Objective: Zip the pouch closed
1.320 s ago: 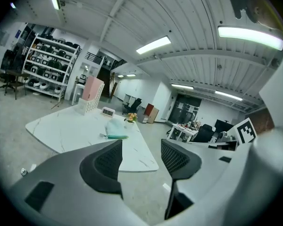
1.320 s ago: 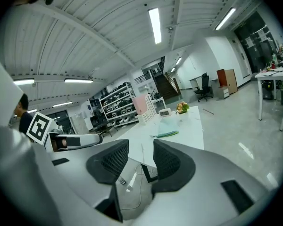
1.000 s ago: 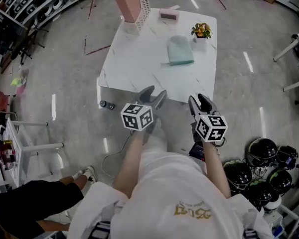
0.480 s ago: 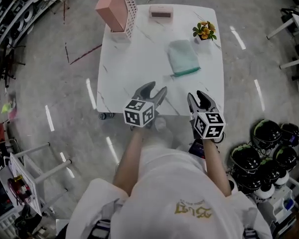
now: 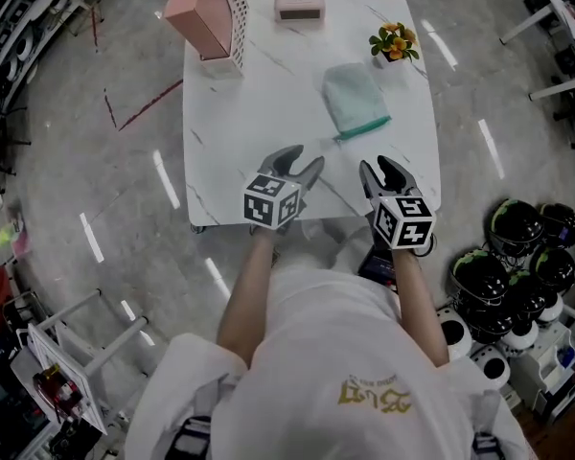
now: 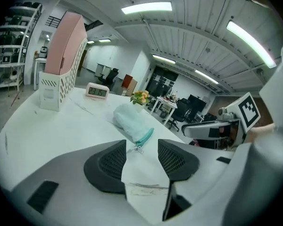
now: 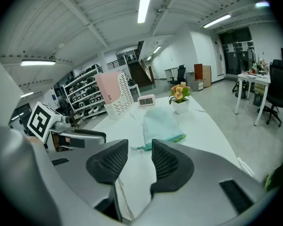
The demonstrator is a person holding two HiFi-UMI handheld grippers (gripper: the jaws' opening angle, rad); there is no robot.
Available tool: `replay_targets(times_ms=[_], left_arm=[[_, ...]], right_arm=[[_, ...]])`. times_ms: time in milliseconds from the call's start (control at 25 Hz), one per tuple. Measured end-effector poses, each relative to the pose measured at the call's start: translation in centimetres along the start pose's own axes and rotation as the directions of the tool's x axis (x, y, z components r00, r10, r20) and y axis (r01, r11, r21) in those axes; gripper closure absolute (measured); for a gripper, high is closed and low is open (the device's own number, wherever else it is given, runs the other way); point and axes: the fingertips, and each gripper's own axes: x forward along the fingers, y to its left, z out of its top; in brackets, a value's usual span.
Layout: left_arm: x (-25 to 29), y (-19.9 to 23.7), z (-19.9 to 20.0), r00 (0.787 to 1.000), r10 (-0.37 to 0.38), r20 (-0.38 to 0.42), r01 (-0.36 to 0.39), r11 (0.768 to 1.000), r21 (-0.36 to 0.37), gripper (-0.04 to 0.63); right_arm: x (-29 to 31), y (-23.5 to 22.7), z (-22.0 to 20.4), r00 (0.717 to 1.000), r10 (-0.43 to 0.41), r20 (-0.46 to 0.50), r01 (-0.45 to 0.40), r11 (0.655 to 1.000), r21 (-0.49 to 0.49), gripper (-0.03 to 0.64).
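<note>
The pale green pouch [image 5: 355, 96] lay flat on the far right of the white surface [image 5: 259, 113], its teal zipper edge [image 5: 366, 129] facing the person, probably for easy reach. Over the near edge, well short of it, the left hand-held gripper [image 5: 302, 159] was closing its jaws on nothing. The right hand-held gripper [image 5: 383, 169] beside it stood apart-jawed and empty. Both pointed at the pouch, seemingly lining up.

Marble table [image 5: 259, 113] has got a pink file holder [image 5: 209, 12], digital clock [image 5: 300, 8] and potted flowers [image 5: 394, 42]; black helmets [image 5: 517, 257] on floor.
</note>
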Motion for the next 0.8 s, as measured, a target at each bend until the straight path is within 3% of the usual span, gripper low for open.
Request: replay_targets(times_ms=[320,800], left_arm=[[1.7,0.2,0.1,0.994,-0.026,-0.105,0.042,0.988,0.15,0.383],[5.2,0.8,-0.9,0.97,-0.042,-0.24,0.099,0.968,0.23,0.397]], right_arm=[[2.0,0.1,1.5,1.0,0.021,-0.011,-0.021,0.999,0.026,0.449],[5.9,-0.8,-0.5,0.989,0.056,-0.135,-0.057,0.998,-0.002,0.453]])
